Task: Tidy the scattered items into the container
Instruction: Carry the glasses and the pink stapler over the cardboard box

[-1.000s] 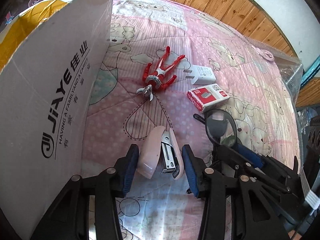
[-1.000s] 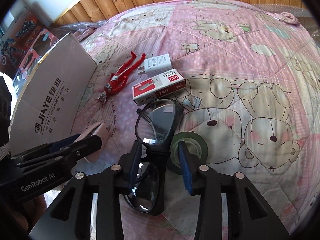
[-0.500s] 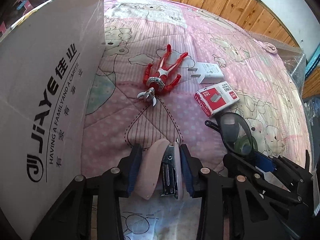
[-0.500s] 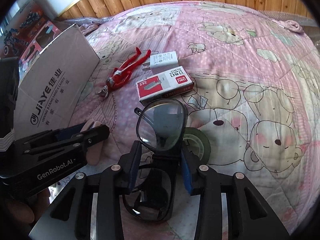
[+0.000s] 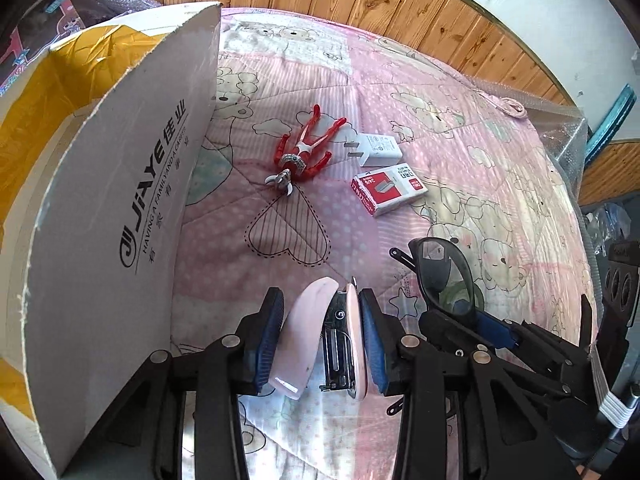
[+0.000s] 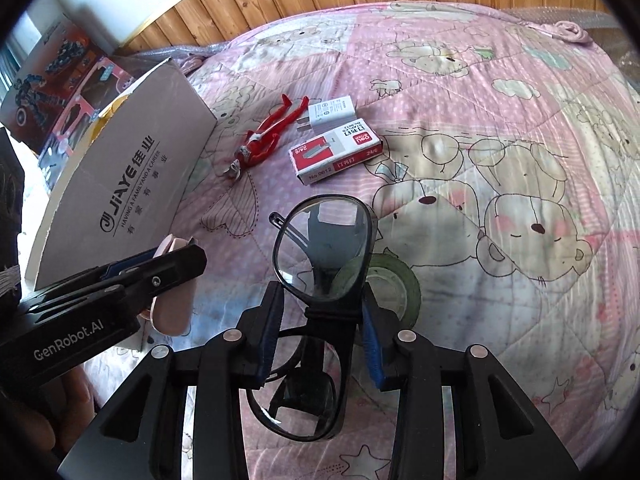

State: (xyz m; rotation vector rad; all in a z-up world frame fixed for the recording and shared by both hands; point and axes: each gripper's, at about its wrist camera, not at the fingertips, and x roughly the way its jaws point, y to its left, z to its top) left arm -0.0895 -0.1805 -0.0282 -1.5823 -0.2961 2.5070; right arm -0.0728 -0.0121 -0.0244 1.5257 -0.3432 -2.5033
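My left gripper is shut on a pink stapler, held above the quilt beside the cardboard box. The right gripper is shut on black glasses by their folded bridge, lifted off the bed. On the quilt lie a red toy figure, a white charger plug and a red staple box. A roll of green tape lies under the glasses. The box's yellow inside shows at the upper left.
The pink bear quilt covers the bed, with a wooden wall behind. Bubble wrap lines the right edge. Toy boxes stand beyond the cardboard box. A person's hand holds the left gripper.
Both grippers have risen and pulled back with their loads. The left gripper closed on the stapler, and the box's open top has come into sight.
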